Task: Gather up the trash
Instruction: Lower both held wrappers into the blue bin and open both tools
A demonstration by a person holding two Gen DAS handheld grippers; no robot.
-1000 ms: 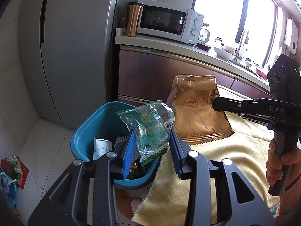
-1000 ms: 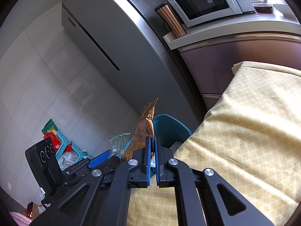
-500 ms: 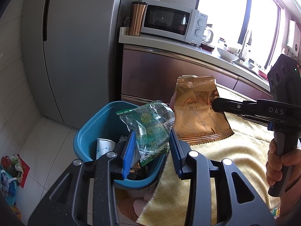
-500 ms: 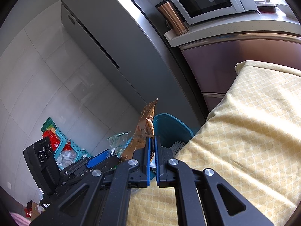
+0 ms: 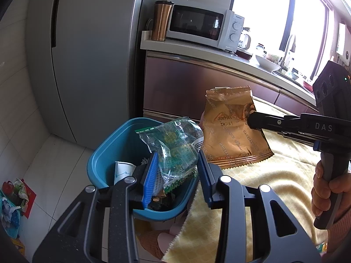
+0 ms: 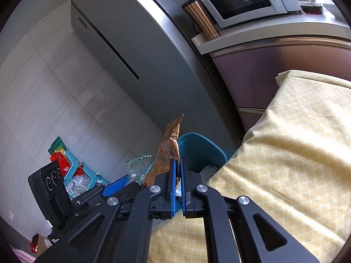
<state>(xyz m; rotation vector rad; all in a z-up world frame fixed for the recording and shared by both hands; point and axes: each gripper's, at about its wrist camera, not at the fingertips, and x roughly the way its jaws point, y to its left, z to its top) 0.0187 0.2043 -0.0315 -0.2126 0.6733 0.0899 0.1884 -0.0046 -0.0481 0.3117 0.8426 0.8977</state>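
Clear green snack wrapper gripped between the left gripper pads above the blue trash bin, copper foil snack bag pinched by the clenched right gripper just beside the bin, over yellow patterned cloth, paper cup seen inside the bin.

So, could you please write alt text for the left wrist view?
The left gripper holds a clear green wrapper above a blue bin with a paper cup in it. Beside it, the right gripper pinches a gold bag over a yellow cloth; a fridge and microwave stand behind.
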